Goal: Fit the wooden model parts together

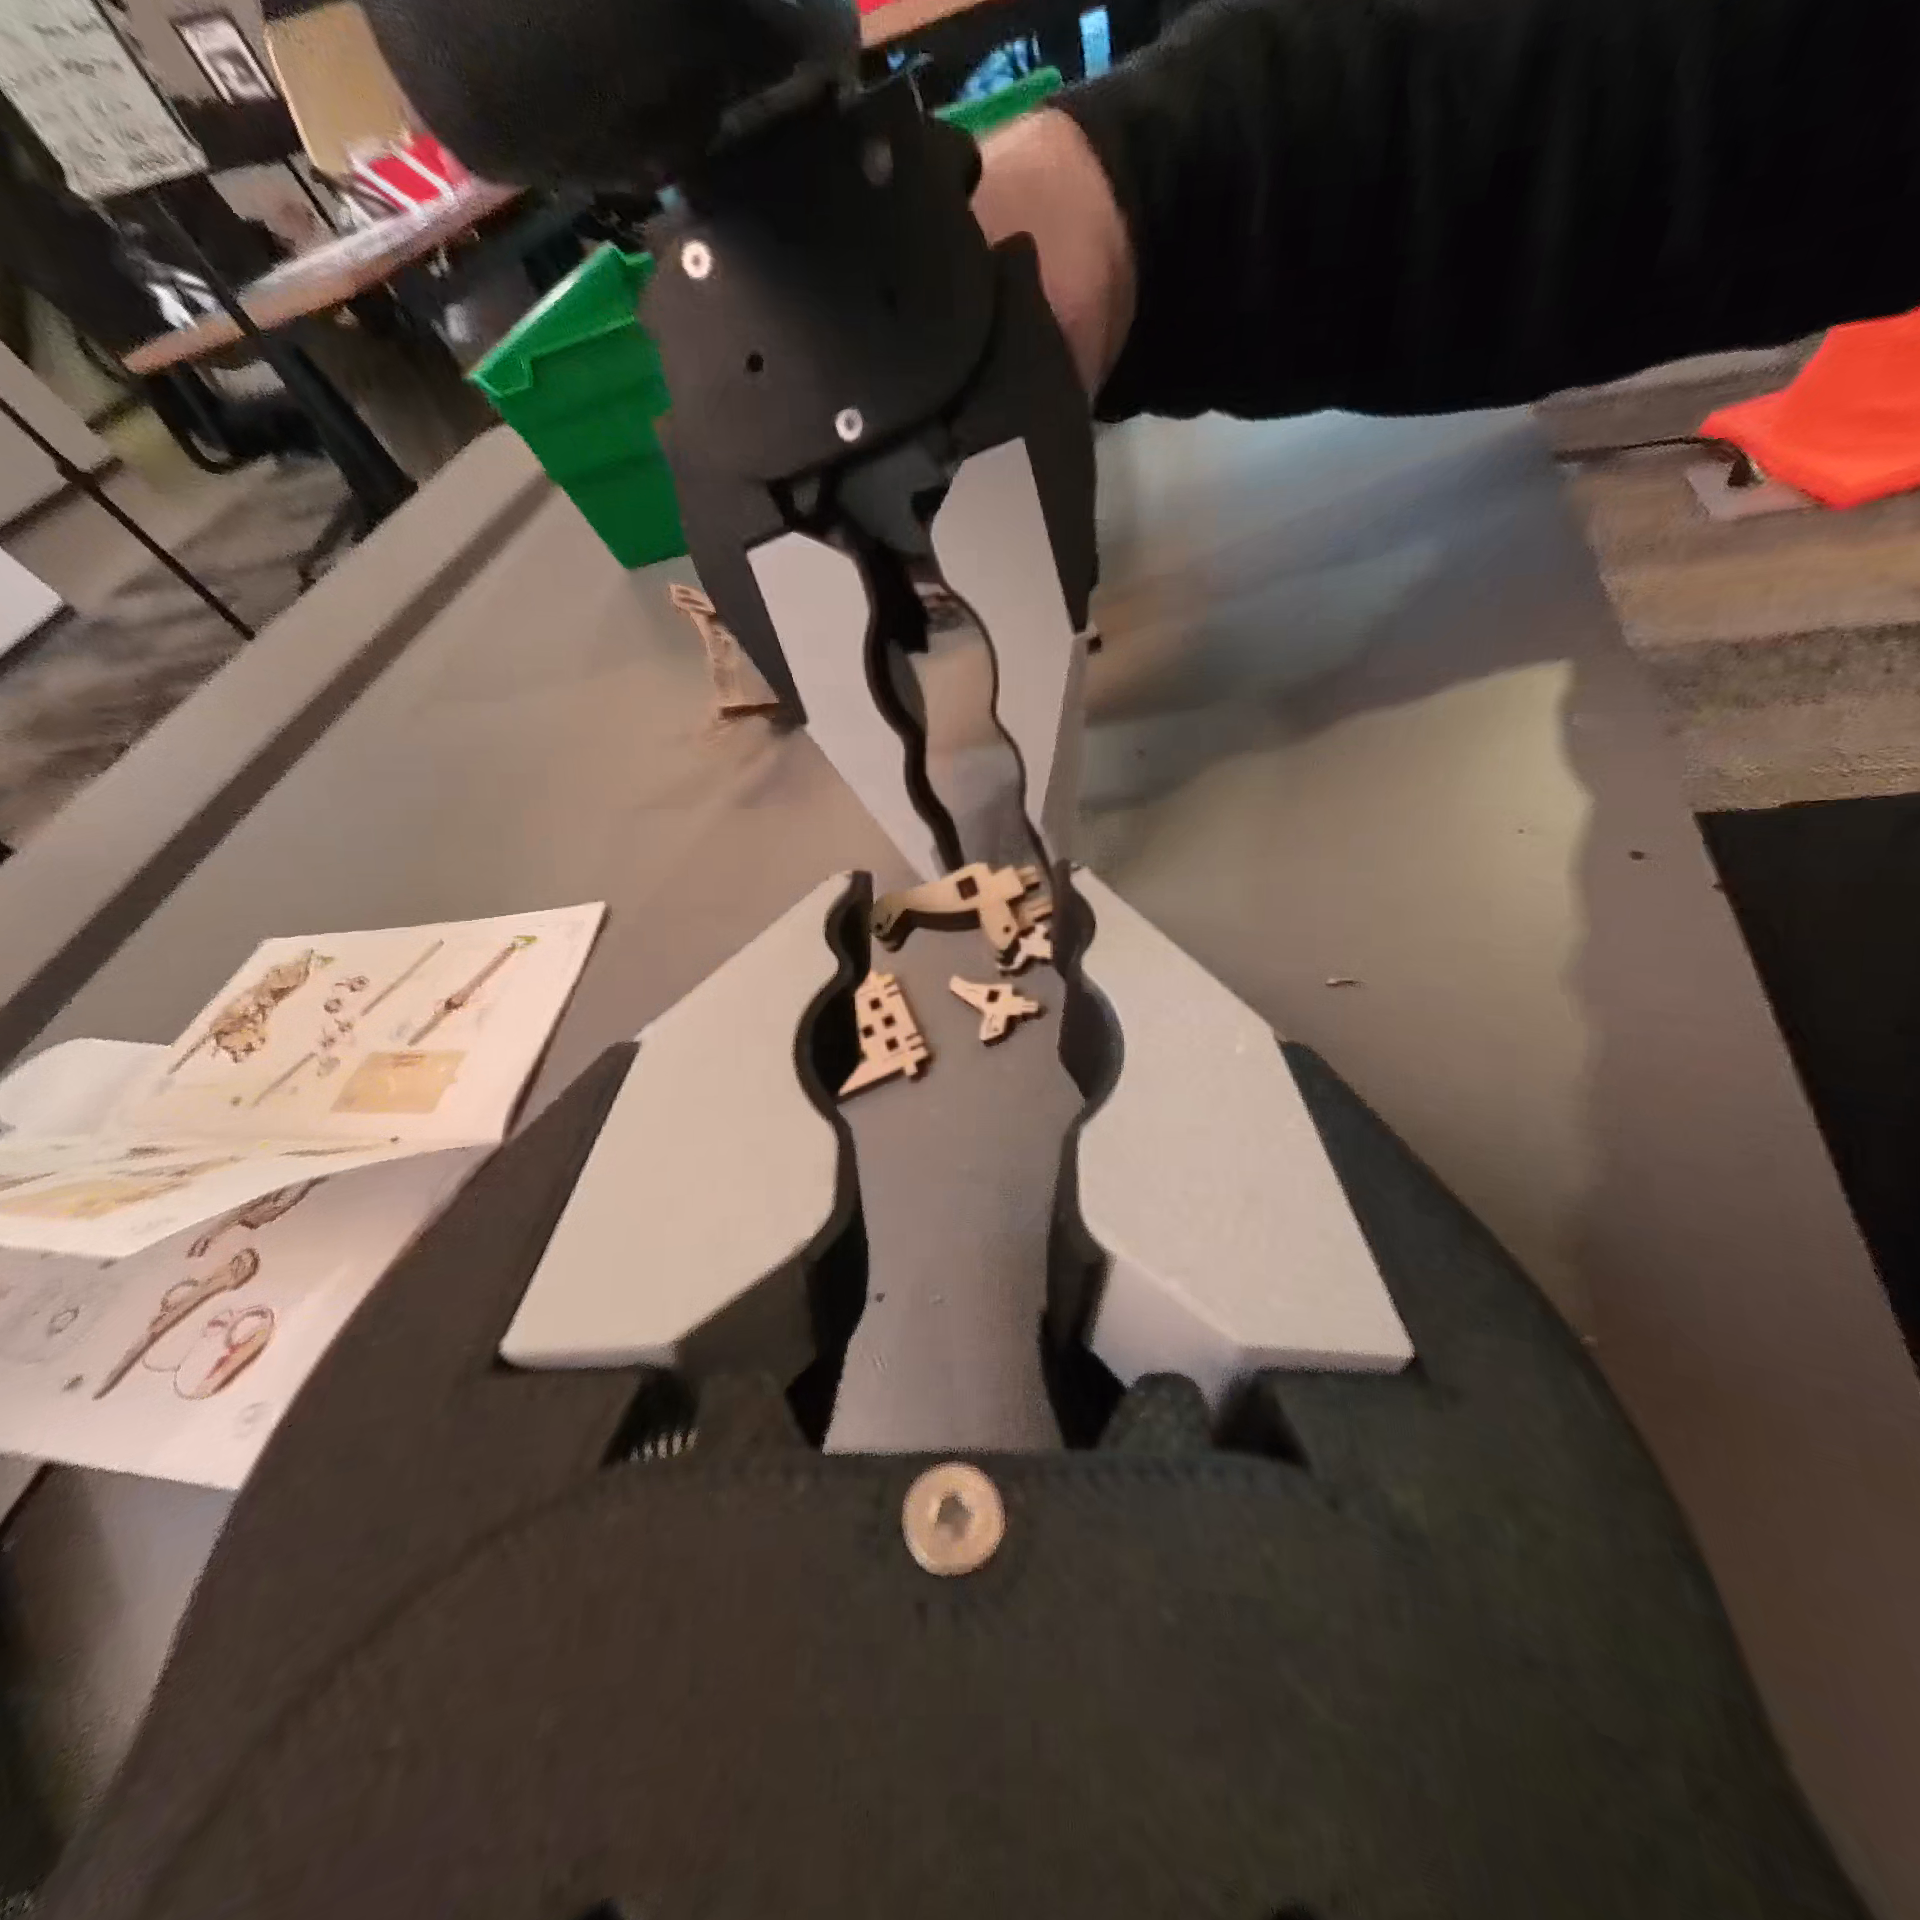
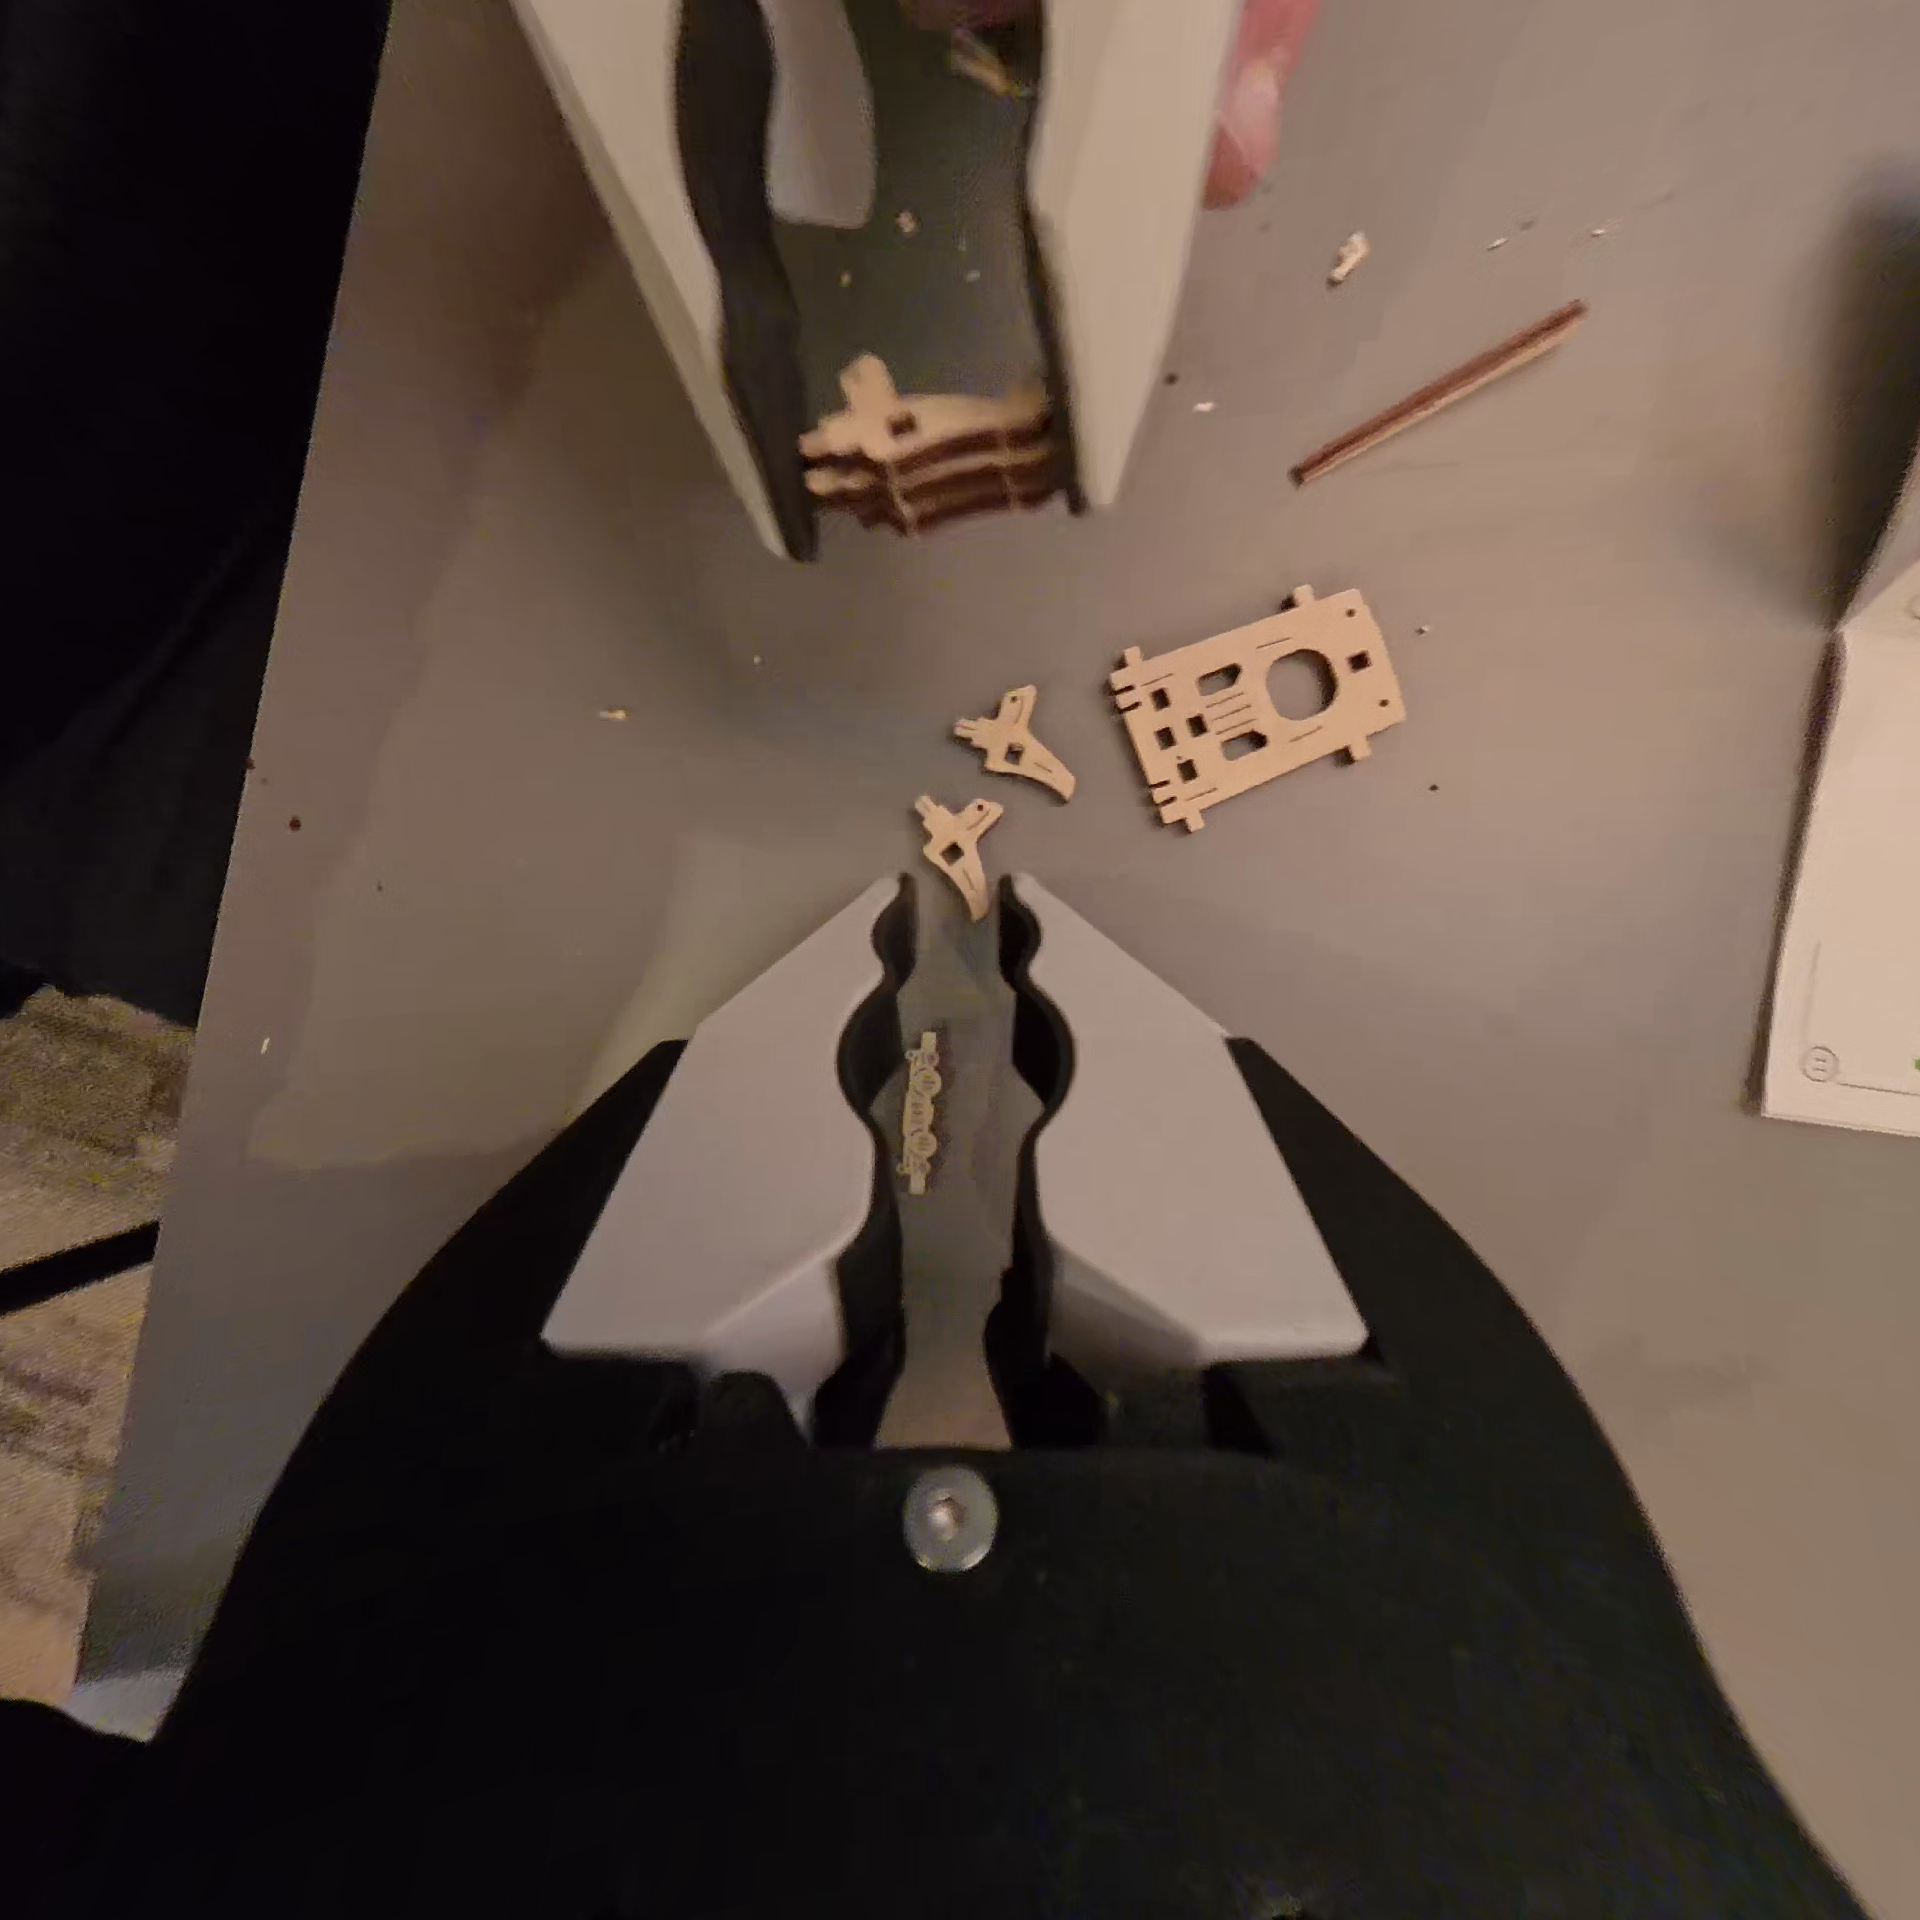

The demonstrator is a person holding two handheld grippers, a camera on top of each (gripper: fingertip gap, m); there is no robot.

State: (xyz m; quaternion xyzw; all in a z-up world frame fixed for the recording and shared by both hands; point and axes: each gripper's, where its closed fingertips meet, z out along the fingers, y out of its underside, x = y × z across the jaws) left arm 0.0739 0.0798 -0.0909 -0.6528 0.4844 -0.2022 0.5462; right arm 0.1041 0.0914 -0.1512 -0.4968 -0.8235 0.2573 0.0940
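My left gripper [image 1: 966, 888] is shut on a layered wooden assembly [image 1: 961, 902], held at its fingertips just above the grey table; the assembly also shows in the right wrist view [image 2: 925, 457]. My right gripper [image 2: 956, 883] comes down from above with its jaws a little apart, tips close to the assembly [image 1: 1003, 857]. A small hook-shaped piece [image 2: 958, 847] lies at its fingertips. A second hook piece [image 2: 1013, 743] and a slotted wooden plate [image 2: 1257, 707] lie beside it. A thin wooden strip [image 2: 920, 1112] shows in the gap near the left pad; I cannot tell whether it lies on the table.
Instruction sheets [image 1: 312, 1039] lie at the left. A green bin [image 1: 582, 416] and an orange cloth [image 1: 1839, 416] are farther off. A wooden stick [image 2: 1444, 390] and a white booklet [image 2: 1849, 883] lie to the right. Another wooden part [image 1: 727, 655] stands beyond. About 7 cm separates my left fingertips from my right. The slotted wooden plate [image 2: 1257, 707] is about 5 cm from my right fingertips.
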